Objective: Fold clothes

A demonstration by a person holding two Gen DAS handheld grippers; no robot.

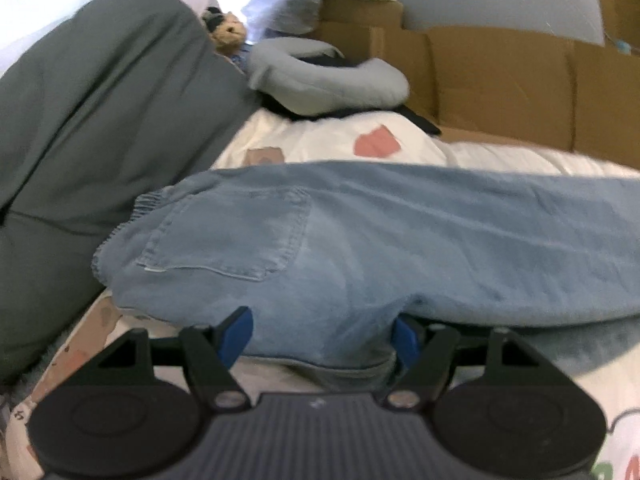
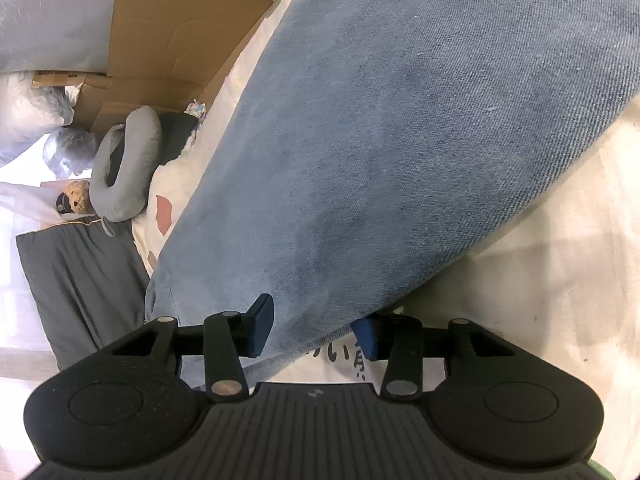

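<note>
Light blue jeans [image 1: 360, 232] lie across a white printed bedsheet [image 1: 320, 140], back pocket up and waistband at the left. My left gripper [image 1: 320, 336] stands wide open at the near edge of the seat. A hump of denim sits between its blue pads [image 1: 236, 334], which do not squeeze it. In the right wrist view a jeans leg [image 2: 400, 120] runs diagonally over the sheet [image 2: 540, 280]. My right gripper [image 2: 314, 332] straddles the leg's near end, jaws partly apart, with flat denim between the pads [image 2: 260, 328]. The tip of the right-hand pad is hidden under the cloth's edge.
A large dark grey cushion [image 1: 80, 120] borders the jeans on the left. Behind them lie a grey neck pillow [image 1: 328, 80], a small teddy bear [image 1: 226, 30] and plastic-wrapped bundles. Cardboard sheets [image 1: 500, 80] wall off the far side of the bed.
</note>
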